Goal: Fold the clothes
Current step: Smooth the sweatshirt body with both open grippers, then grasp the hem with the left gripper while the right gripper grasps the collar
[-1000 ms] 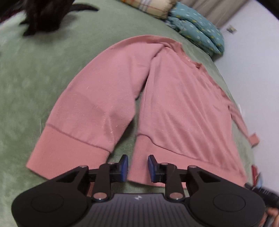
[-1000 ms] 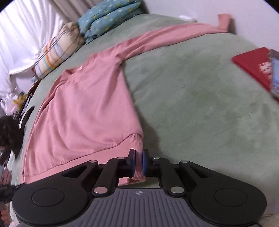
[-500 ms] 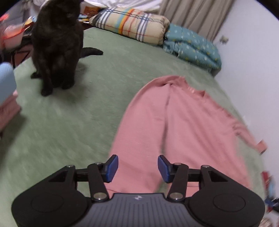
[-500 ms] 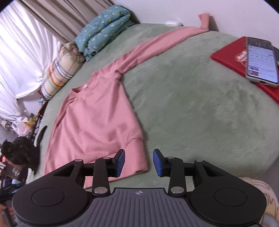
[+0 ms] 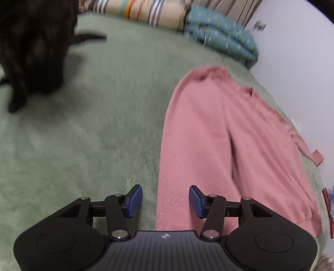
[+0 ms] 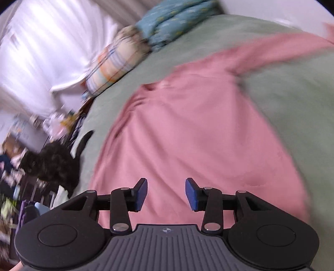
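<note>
A pink sweater (image 5: 219, 146) lies flat on the green bed cover (image 5: 83, 135), its left side folded inward over the body. Its right sleeve (image 6: 281, 50) stretches out toward the wall. My left gripper (image 5: 165, 201) is open and empty, just above the sweater's folded left edge near the hem. My right gripper (image 6: 166, 195) is open and empty above the lower middle of the sweater (image 6: 198, 135). Both views are motion-blurred.
A black cat (image 5: 31, 52) stands on the bed to the left of the sweater; it also shows in the right wrist view (image 6: 52, 164). A striped pillow (image 5: 142, 10) and a teal blanket (image 5: 221, 37) lie at the bed's head. The wall (image 5: 296, 62) runs along the right side.
Both grippers have opened and let go of the sweater's hem. The left side of the sweater now lies folded inward. The right gripper has swung left over the sweater.
</note>
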A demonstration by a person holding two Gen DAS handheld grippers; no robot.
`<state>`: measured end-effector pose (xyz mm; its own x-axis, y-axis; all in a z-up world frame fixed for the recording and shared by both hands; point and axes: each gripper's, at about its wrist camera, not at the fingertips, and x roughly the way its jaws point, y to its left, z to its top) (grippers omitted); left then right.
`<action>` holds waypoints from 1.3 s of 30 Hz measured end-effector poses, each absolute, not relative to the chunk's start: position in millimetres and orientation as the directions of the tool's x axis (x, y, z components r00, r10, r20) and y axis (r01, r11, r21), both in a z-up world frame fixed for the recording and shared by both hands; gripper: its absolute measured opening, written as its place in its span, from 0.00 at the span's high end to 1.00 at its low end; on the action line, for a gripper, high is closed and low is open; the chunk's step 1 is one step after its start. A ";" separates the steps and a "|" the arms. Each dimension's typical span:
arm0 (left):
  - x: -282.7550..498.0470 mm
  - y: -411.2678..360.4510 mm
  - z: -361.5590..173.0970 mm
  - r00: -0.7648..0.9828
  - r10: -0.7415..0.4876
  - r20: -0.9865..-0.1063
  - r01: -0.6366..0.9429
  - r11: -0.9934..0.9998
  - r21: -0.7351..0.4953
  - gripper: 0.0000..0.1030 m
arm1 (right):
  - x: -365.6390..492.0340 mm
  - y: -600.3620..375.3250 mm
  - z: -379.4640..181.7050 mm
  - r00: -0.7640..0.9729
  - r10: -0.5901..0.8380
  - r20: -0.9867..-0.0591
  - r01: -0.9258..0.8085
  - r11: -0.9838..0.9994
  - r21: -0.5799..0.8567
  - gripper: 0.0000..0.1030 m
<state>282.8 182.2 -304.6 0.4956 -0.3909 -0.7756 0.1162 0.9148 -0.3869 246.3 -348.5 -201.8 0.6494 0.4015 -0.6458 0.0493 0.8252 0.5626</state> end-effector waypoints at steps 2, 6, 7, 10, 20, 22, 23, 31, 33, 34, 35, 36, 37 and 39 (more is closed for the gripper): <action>292.6 184.7 -305.3 0.444 -0.460 -0.769 0.140 0.883 -0.448 0.86 | 326.6 -326.1 -192.0 0.634 0.445 -0.632 -0.055 0.842 0.537 0.62; 303.5 184.6 -304.5 0.389 -0.474 -0.790 0.116 0.876 -0.468 0.99 | 463.5 -288.0 -176.4 0.634 0.444 -0.634 -0.213 0.887 0.409 0.61; 304.0 181.4 -301.8 0.385 -0.430 -0.816 0.106 0.899 -0.424 0.99 | 509.3 -272.2 -175.8 0.655 0.415 -0.631 -0.278 0.909 0.310 0.56; 306.2 180.4 -296.4 0.368 -0.382 -0.847 0.065 0.920 -0.387 0.99 | 575.9 -246.3 -193.9 0.675 0.357 -0.646 -0.390 0.915 0.099 0.51; 334.7 191.6 -280.7 0.257 -0.366 -0.894 -0.022 0.923 -0.384 0.99 | 688.5 -166.2 -259.8 0.464 0.196 -0.864 -0.825 0.451 -0.341 0.39; 341.6 195.4 -281.9 0.245 -0.369 -0.896 -0.022 0.922 -0.386 0.99 | 699.5 -154.3 -263.5 0.387 0.174 -0.905 -0.887 0.337 -0.314 0.50; 343.9 195.6 -281.2 0.246 -0.366 -0.897 -0.024 0.923 -0.383 0.99 | 702.0 -152.6 -264.0 0.371 0.166 -0.914 -0.895 0.328 -0.303 0.91; 360.9 228.9 -213.1 0.433 -0.162 -0.887 -0.144 0.959 -0.245 1.00 | 748.3 -127.2 -241.2 0.370 0.121 -0.921 -0.856 0.431 -0.288 0.96; 368.0 230.6 -204.5 0.465 -0.099 -0.880 -0.148 0.971 -0.188 1.00 | 767.6 -119.7 -244.0 0.368 0.109 -0.923 -0.840 0.465 -0.280 0.96; 372.7 230.8 -201.8 0.480 -0.054 -0.875 -0.146 0.979 -0.140 1.00 | 778.1 -115.8 -247.8 0.362 0.099 -0.927 -0.830 0.488 -0.271 0.96; 380.2 230.5 -202.1 0.494 0.009 -0.869 -0.137 0.988 -0.068 1.00 | 786.2 -112.6 -255.9 0.345 0.085 -0.935 -0.822 0.509 -0.256 0.96; 388.4 229.6 -205.6 0.500 0.071 -0.863 -0.130 0.991 0.006 1.00 | 786.4 -108.8 -266.2 0.328 0.077 -0.942 -0.822 0.515 -0.245 0.95; 393.3 229.1 -208.8 0.500 0.104 -0.860 -0.128 0.991 0.045 1.00 | 786.6 -107.0 -273.8 0.319 0.069 -0.945 -0.822 0.517 -0.239 0.95; 404.2 229.2 -217.1 0.495 0.176 -0.851 -0.127 0.983 0.130 1.00 | 782.0 -107.0 -286.4 0.333 0.064 -0.941 -0.802 0.544 -0.246 0.82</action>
